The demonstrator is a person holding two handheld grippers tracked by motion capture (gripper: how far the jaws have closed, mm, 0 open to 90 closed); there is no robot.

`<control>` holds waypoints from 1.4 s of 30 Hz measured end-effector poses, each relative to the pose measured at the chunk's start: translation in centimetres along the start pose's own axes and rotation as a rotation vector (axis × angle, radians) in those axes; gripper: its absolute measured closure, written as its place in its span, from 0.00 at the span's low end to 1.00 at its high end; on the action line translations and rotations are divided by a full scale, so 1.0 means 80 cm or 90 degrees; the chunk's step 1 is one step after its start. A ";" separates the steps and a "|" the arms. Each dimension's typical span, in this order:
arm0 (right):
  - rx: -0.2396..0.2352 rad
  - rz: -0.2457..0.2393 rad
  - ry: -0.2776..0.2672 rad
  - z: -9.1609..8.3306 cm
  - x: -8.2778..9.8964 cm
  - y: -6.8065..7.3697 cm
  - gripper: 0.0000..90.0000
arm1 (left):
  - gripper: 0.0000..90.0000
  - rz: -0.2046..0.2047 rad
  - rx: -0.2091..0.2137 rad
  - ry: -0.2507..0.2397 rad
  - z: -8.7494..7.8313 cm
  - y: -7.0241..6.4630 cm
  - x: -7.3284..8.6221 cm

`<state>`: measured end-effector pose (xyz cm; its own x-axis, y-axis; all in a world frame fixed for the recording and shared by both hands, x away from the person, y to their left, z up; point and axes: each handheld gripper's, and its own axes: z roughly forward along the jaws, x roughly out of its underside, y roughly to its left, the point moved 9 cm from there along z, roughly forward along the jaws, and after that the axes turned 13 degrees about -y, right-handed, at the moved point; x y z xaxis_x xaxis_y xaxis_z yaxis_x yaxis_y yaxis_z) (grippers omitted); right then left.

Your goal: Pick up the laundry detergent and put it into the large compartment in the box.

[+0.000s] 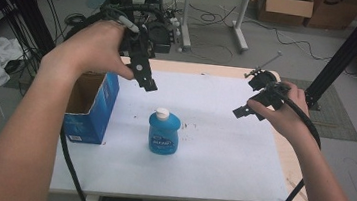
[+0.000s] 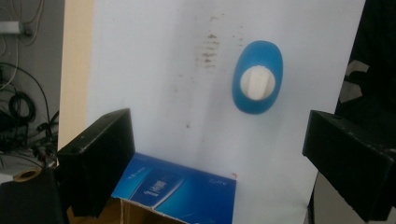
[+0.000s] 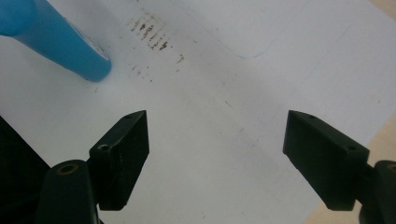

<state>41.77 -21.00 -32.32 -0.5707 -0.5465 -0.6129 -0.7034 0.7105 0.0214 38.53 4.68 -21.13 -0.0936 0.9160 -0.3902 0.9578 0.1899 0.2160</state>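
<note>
One blue bottle [image 1: 163, 133] with a white cap [image 1: 162, 113] stands upright near the middle of a white sheet [image 1: 221, 150] that covers the table [image 1: 290, 167]. One blue cardboard box [image 1: 90, 106], its top open, stands at the left edge of the sheet, beside the bottle but apart from it. Two grippers are present, one in each hand, both held above the table and touching nothing.

The left gripper [image 1: 149, 84] hangs over the sheet just behind and to the left of the bottle, between it and the box. In the left gripper view the jaws are spread wide with nothing between them; the bottle [image 2: 258, 77] is seen from above, cap [image 2: 258, 82] uppermost, beyond the jaw tips and nearer the right-hand jaw, while the box [image 2: 180, 191] lies low between the jaws.

The right gripper [image 1: 241, 111] is held to the right of the bottle, well apart from it. In the right gripper view its jaws are likewise spread and empty; the bottle [image 3: 56, 44] lies at upper left, beyond the left-hand jaw. Brown smudges [image 3: 152, 32] mark the sheet next to it.
</note>
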 end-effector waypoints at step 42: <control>-0.015 0.001 0.006 0.019 0.018 -0.003 0.25 | 0.10 0.053 0.083 0.079 0.153 -0.056 0.025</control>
<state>41.70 -21.30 -34.40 -0.5755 -0.5494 -0.6058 -0.7121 0.7009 0.0408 37.40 1.30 -33.85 -0.0371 0.9648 -0.2604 0.9900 0.0709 0.1217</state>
